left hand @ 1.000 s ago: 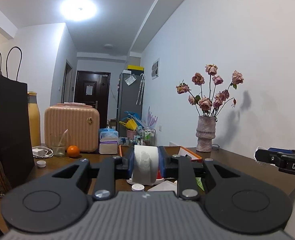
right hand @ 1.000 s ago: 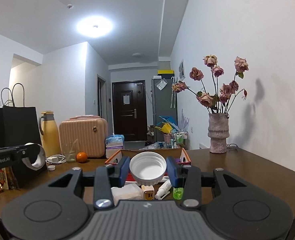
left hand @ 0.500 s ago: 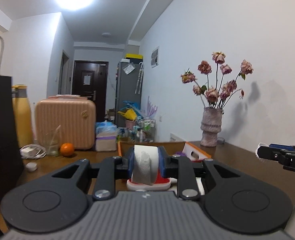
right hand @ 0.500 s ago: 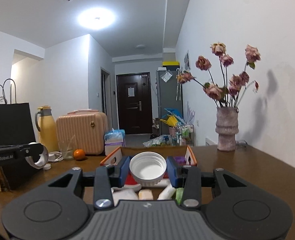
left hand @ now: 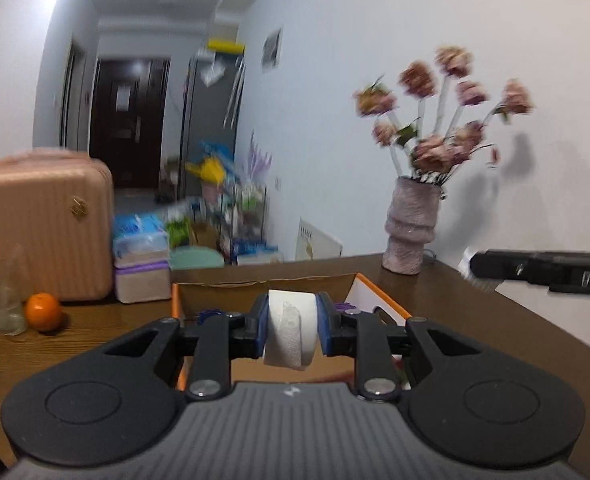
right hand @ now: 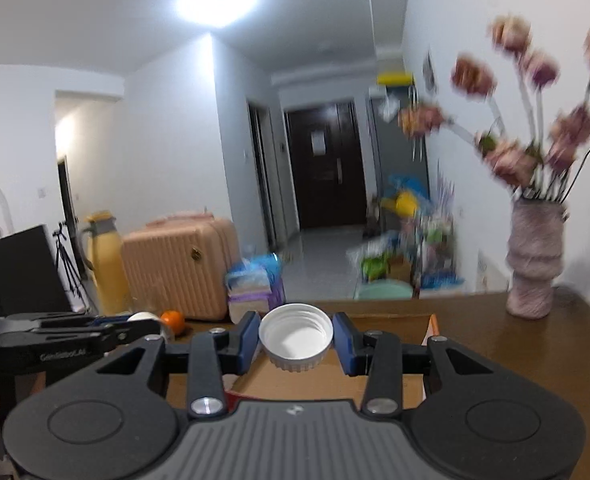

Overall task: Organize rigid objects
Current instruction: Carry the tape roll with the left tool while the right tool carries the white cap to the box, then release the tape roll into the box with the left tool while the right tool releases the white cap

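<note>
Both grippers loaded and up over the cardboard box (left hand: 263,280) on the wooden table (left hand: 95,332) – looks like mid-delivery, nothing dropped yet. Left gripper (left hand: 291,327) is clamped tight on a white tape roll (left hand: 291,330), blue pads pressing its flat sides, roll standing on edge w/ the rim facing the cam; a crinkly loose end of tape shows on the front. Right gripper (right hand: 296,340) is closed on a white screw cap (right hand: 296,338), pads on opposite sides of the ribbed skirt, open side tilted up toward the cam, inside clean & empty. Cap hangs just above the box's front edge, box floor mostly bare cardboard under it, a bit of red stuff at the near left corner. From the left cam the box shows an orange outer rim and something purple/blue by the back wall – too blurry to ID. So: two rigid bits picked, prob. both still to be set down inside; an orange (left hand: 43,312) and a clear glass (left hand: 3,300) sit off to the left on the table, well apart from the box
</note>
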A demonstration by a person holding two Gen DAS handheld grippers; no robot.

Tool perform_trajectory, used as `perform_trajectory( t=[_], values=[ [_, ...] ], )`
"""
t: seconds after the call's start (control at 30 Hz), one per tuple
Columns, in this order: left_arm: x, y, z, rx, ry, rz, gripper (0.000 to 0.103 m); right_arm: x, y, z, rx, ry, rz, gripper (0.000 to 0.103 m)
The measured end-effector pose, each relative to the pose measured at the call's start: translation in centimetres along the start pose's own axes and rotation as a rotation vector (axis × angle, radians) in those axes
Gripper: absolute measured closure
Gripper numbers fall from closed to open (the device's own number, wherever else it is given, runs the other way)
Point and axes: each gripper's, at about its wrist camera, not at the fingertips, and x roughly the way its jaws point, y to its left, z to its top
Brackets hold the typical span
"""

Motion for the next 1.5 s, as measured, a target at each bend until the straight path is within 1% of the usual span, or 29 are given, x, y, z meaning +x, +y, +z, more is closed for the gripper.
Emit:
perform_trajectory(
  t=[0.07, 0.1, 0.2, 0.23, 0.27, 0.3, 0.33, 0.37, 0.43, 0.53, 0.57, 0.6, 0.63, 0.67, 0.7, 0.73, 0.77, 0.8, 0.87, 0.9, 1.0, 1.07, 1.13, 1.17, 1.2, 1.27, 1.37, 1.43, 1.5],
  values=[
    [4.0, 0.6, 1.4, -0.01, 0.056, -0.009, 0.079, 4.1, -1.4, 1.4, -0.003, 0.057, 0.0, 0.064],
    [6.3, 0.8, 1.9, -0.004, 0.084, 0.0, 0.079, 6.1, -2.2, 2.0, 0.011, 0.083, -0.005, 0.064],
    [13.2, 1.5, 2.3, 0.008, 0.188, 0.017, 0.079, 12.9, -4.6, 3.0, 0.056, 0.187, 0.002, 0.064],
    [15.5, 1.7, 2.2, 0.016, 0.231, 0.015, 0.079, 14.7, -4.9, 2.9, 0.065, 0.216, -0.001, 0.064],
    [17.7, 2.0, 2.0, 0.004, 0.262, 0.025, 0.079, 17.1, -5.5, 2.7, 0.076, 0.255, 0.0, 0.064],
    [19.3, 2.3, 1.8, -0.005, 0.289, 0.013, 0.079, 19.4, -6.1, 2.4, 0.083, 0.291, -0.009, 0.064],
    [21.6, 2.6, 1.5, -0.018, 0.334, -0.009, 0.078, 21.2, -6.4, 1.9, 0.082, 0.321, -0.023, 0.064],
    [23.0, 2.9, 1.2, -0.03, 0.357, -0.008, 0.078, 23.6, -6.7, 1.3, 0.069, 0.362, -0.045, 0.064],
    [26.0, 3.2, 0.5, -0.019, 0.388, 0.01, 0.078, 26.9, -7.0, 0.0, 0.032, 0.412, -0.082, 0.064],
    [28.9, 3.9, -0.4, -0.028, 0.408, 0.04, 0.078, 30.6, -7.9, -1.2, 0.017, 0.461, -0.128, 0.063],
    [29.4, 4.1, -0.6, -0.034, 0.404, 0.05, 0.075, 31.7, -8.3, -1.5, 0.029, 0.474, -0.136, 0.063],
    [29.9, 4.4, -0.8, -0.049, 0.419, 0.053, 0.063, 32.4, -8.8, -1.9, 0.04, 0.484, -0.138, 0.063],
    [30.3, 4.7, -0.8, -0.068, 0.437, 0.052, 0.058, 33.0, -9.1, -2.1, 0.054, 0.491, -0.141, 0.063],
    [30.4, 5.0, -0.9, -0.082, 0.44, 0.048, 0.053, 33.7, -9.5, -2.5, 0.069, 0.493, -0.156, 0.06],
    [30.3, 5.2, -0.8, -0.093, 0.434, 0.032, 0.047, 34.2, -9.9, -2.7, 0.09, 0.52, -0.169, 0.057],
    [30.0, 5.5, -0.7, -0.095, 0.416, 0.031, 0.04, 34.5, -10.5, -2.8, 0.117, 0.536, -0.17, 0.049],
    [29.7, 5.7, -0.6, -0.093, 0.399, 0.047, 0.023, 34.5, -11.1, -3.0, 0.154, 0.54, -0.166, 0.043],
    [29.3, 5.7, -0.5, -0.09, 0.38, 0.059, 0.014, 34.3, -11.6, -3.1, 0.19, 0.534, -0.159, 0.041],
    [28.6, 5.6, -0.3, -0.076, 0.356, 0.056, 0.014, 33.2, -11.9, -3.5, 0.242, 0.516, -0.137, 0.033],
    [28.1, 5.5, -0.1, -0.057, 0.352, 0.06, 0.014, 32.8, -11.8, -3.6, 0.244, 0.513, -0.131, 0.032],
    [26.3, 5.1, 0.4, -0.032, 0.336, 0.082, 0.014, 31.4, -10.3, -3.9, 0.19, 0.525, -0.139, 0.028],
    [24.3, 5.0, 1.5, -0.029, 0.325, 0.081, 0.013, 29.8, -9.1, -3.5, 0.138, 0.495, -0.164, 0.027],
    [22.1, 4.8, 2.9, -0.025, 0.308, 0.094, 0.01, 28.0, -7.7, -2.1, 0.084, 0.464, -0.198, 0.025],
    [21.0, 4.8, 3.6, -0.02, 0.297, 0.101, 0.002, 27.0, -7.3, -1.2, 0.072, 0.451, -0.203, 0.022],
    [19.4, 4.7, 4.4, -0.015, 0.282, 0.113, 0.0, 25.8, -6.6, -0.2, 0.059, 0.439, -0.205, 0.02],
    [16.9, 4.7, 5.4, -0.01, 0.273, 0.132, 0.0, 23.0, -5.3, 2.0, 0.02, 0.413, -0.218, 0.015],
    [13.0, 4.5, 6.4, -0.018, 0.279, 0.159, 0.0, 18.7, -3.4, 4.6, -0.034, 0.381, -0.248, 0.013],
    [9.8, 4.5, 6.6, -0.025, 0.257, 0.16, 0.0, 15.9, -2.5, 5.5, -0.05, 0.348, -0.261, 0.012],
    [6.6, 4.1, 6.1, -0.024, 0.215, 0.16, 0.0, 13.0, -2.0, 5.7, -0.056, 0.304, -0.272, 0.01]
  ],
)
